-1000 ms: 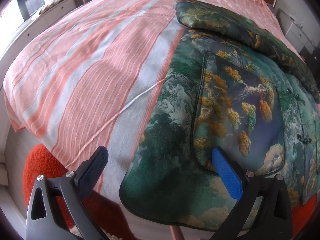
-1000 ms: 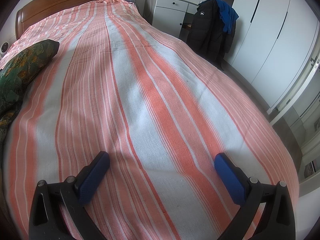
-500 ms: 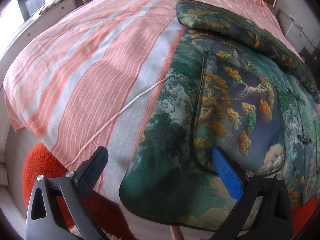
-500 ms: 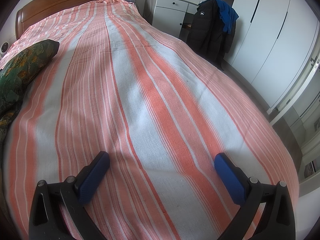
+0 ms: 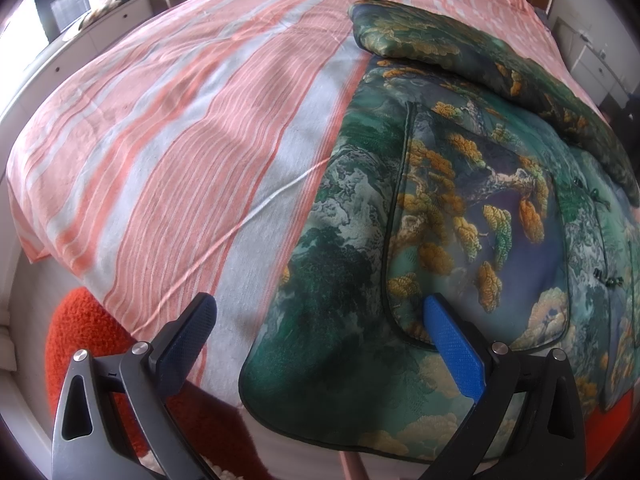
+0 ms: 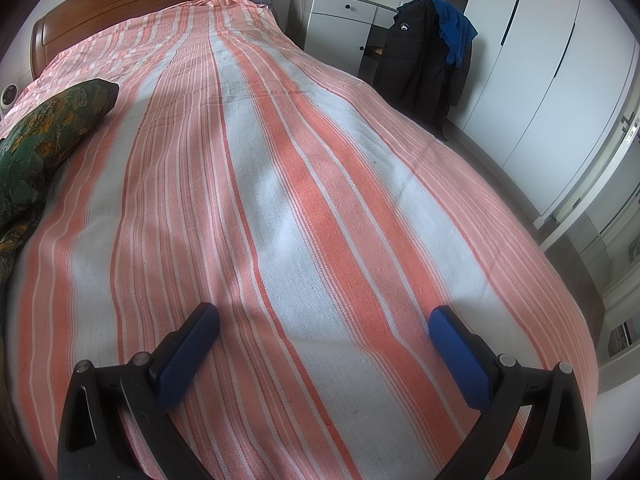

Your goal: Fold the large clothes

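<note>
Two grippers hover over the bed (image 6: 320, 184), both with fingers spread wide and holding nothing. Beneath the left gripper (image 5: 320, 320) lies the green patterned jacket (image 5: 460, 220), spread flat on the striped sheet (image 5: 180, 140) near the bed's foot edge, one sleeve (image 5: 480, 64) folded across its top. The right gripper (image 6: 324, 328) is over bare sheet. A black coat (image 6: 420, 56) hanging by the wardrobe (image 6: 540, 80) carries a small white logo, too small to read.

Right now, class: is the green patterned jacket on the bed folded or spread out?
Mostly spread. The green patterned jacket lies flat on the striped bedsheet, with one sleeve laid across its top; no body fold is visible.
</note>
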`<control>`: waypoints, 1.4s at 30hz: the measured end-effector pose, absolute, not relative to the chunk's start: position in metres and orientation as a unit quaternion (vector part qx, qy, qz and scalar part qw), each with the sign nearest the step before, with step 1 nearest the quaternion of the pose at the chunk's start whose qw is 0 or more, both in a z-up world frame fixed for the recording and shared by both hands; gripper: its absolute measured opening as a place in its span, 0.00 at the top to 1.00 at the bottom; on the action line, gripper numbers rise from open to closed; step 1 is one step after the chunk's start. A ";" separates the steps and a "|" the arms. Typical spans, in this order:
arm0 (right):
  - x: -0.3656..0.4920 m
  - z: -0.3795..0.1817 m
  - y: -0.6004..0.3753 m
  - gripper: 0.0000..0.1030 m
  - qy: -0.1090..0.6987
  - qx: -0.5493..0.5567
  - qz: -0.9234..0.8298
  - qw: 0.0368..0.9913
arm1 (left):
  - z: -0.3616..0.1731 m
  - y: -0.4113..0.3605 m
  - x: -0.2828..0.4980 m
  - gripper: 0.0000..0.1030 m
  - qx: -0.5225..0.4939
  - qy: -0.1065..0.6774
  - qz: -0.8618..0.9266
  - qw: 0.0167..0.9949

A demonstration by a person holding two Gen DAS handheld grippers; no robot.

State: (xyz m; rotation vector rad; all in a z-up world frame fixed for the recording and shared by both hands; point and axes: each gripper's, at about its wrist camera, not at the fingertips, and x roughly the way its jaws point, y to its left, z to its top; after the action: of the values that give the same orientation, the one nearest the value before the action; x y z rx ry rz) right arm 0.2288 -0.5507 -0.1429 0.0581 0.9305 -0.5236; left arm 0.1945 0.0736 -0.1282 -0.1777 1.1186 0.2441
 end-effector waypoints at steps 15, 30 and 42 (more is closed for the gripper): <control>0.229 -0.143 -0.551 0.00 0.443 0.028 -0.249 0.860 | -0.125 0.068 0.194 0.00 -0.070 0.532 0.134 0.833; 0.228 -0.143 -0.551 0.00 0.444 0.028 -0.249 0.860 | -0.118 0.064 0.196 0.01 -0.064 0.528 0.156 0.832; 0.228 -0.142 -0.551 0.00 0.444 0.028 -0.249 0.861 | -0.112 0.066 0.197 0.01 -0.061 0.518 0.168 0.836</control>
State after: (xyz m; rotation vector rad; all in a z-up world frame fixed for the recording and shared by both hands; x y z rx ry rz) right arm 0.2283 -0.5514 -0.1424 0.0594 0.9309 -0.5223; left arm 0.1966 0.0661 -0.1122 -0.1286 1.0970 0.3566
